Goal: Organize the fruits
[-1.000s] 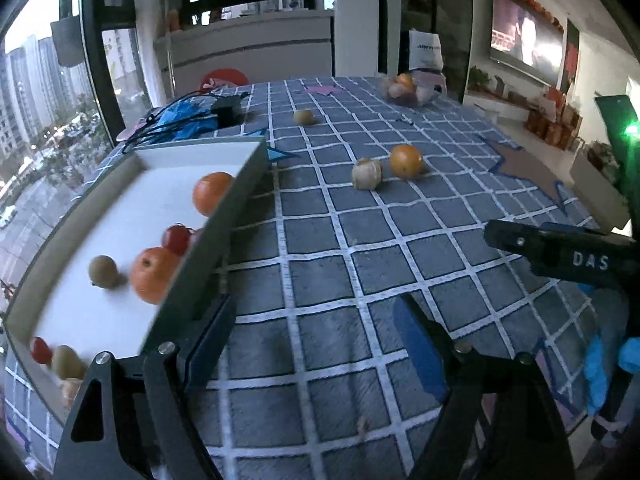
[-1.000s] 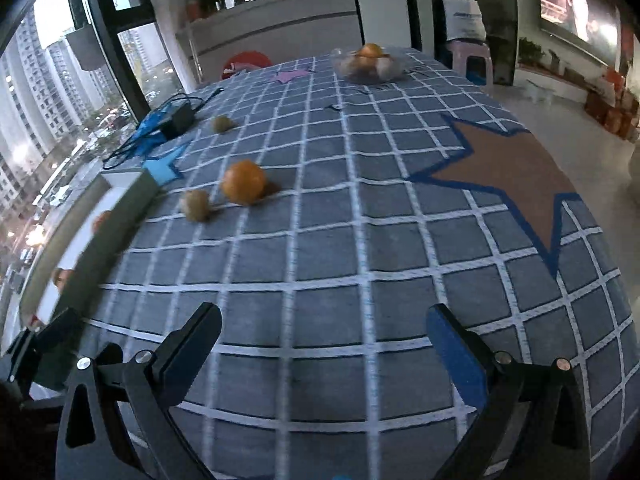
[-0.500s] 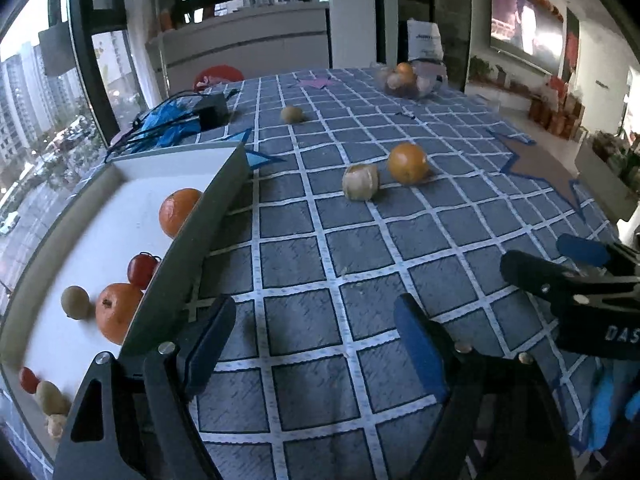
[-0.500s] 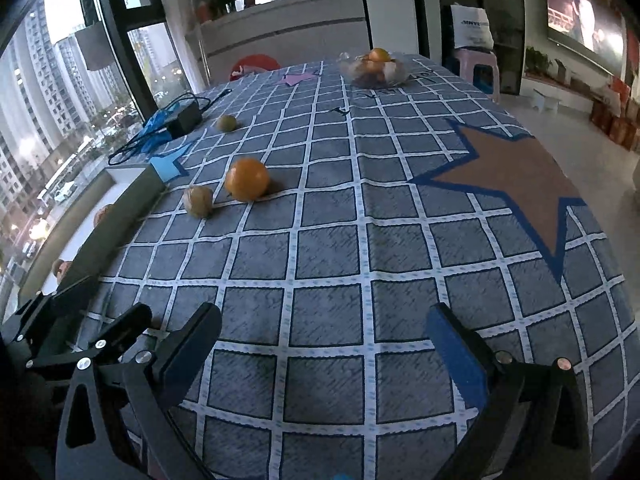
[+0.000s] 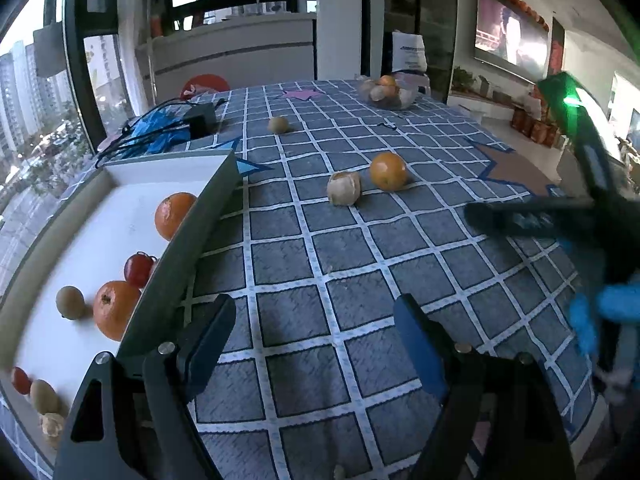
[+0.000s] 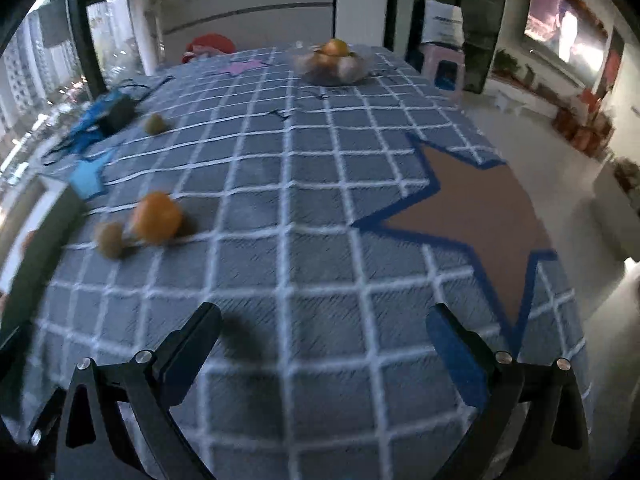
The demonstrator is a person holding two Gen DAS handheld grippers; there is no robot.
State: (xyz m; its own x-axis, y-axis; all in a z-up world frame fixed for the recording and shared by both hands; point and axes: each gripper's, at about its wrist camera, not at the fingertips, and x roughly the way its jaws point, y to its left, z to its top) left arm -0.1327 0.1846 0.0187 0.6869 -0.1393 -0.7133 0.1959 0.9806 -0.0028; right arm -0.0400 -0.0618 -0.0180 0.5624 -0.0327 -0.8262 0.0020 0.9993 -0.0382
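While both my grippers, left (image 5: 310, 340) and right (image 6: 324, 346), are hanging wide and empty, I am eyeing the orange (image 5: 388, 171) mid-table beside the tray (image 5: 200, 216): firm, round, likely rolling, best pinched across its middle.

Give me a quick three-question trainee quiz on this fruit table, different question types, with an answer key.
1. True or false: the left gripper holds a fruit.
2. Multiple choice: the round orange fruit on the grey checked tablecloth lies beside a) a pale beige peeled fruit, b) a banana, c) a knife.
3. Fill in: the white rectangular tray holds ___ large orange fruits.

Key: 1 false, its jaws stand open and empty. 2 a. 3 two, one farther back, one nearer.
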